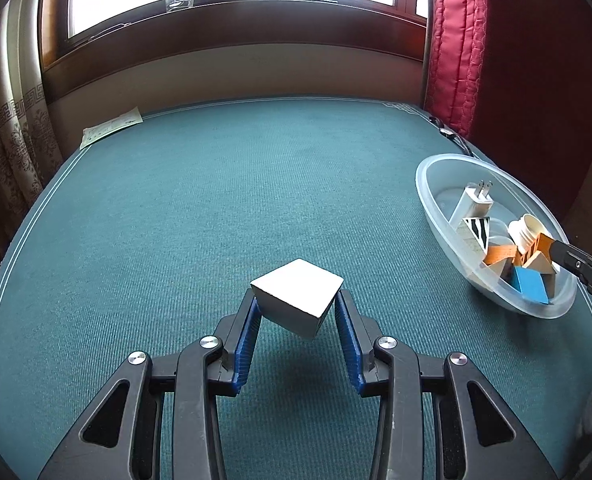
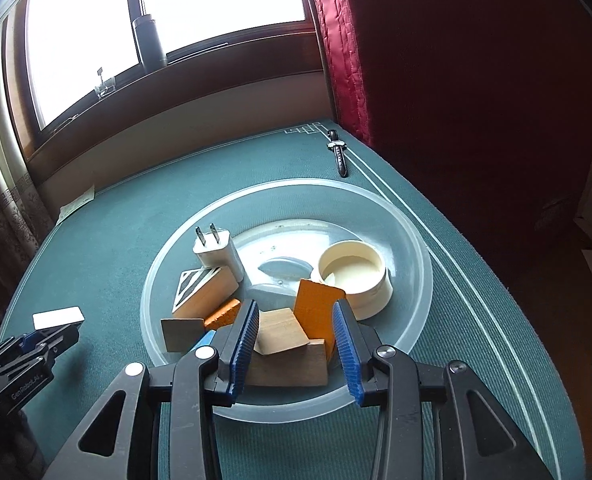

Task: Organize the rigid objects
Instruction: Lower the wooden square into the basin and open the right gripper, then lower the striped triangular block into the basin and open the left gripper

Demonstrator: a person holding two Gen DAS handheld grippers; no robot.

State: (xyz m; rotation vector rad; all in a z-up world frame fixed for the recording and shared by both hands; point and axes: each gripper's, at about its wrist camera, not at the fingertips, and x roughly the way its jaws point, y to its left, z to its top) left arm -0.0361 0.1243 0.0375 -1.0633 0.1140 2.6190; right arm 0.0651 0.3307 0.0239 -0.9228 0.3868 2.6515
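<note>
The left gripper (image 1: 298, 304) clamps a white, silver-sided cube (image 1: 297, 300) above the green felt table (image 1: 216, 200). The right gripper (image 2: 296, 320) hangs with jaws apart over the clear round plastic bowl (image 2: 412, 240), which holds wooden blocks (image 2: 284, 336), a white plug adapter (image 2: 216, 254) and a cream cup (image 2: 356, 276)

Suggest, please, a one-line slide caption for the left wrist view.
Left tongs grip a white cube above the green table, with the filled clear bowl at right.
</note>
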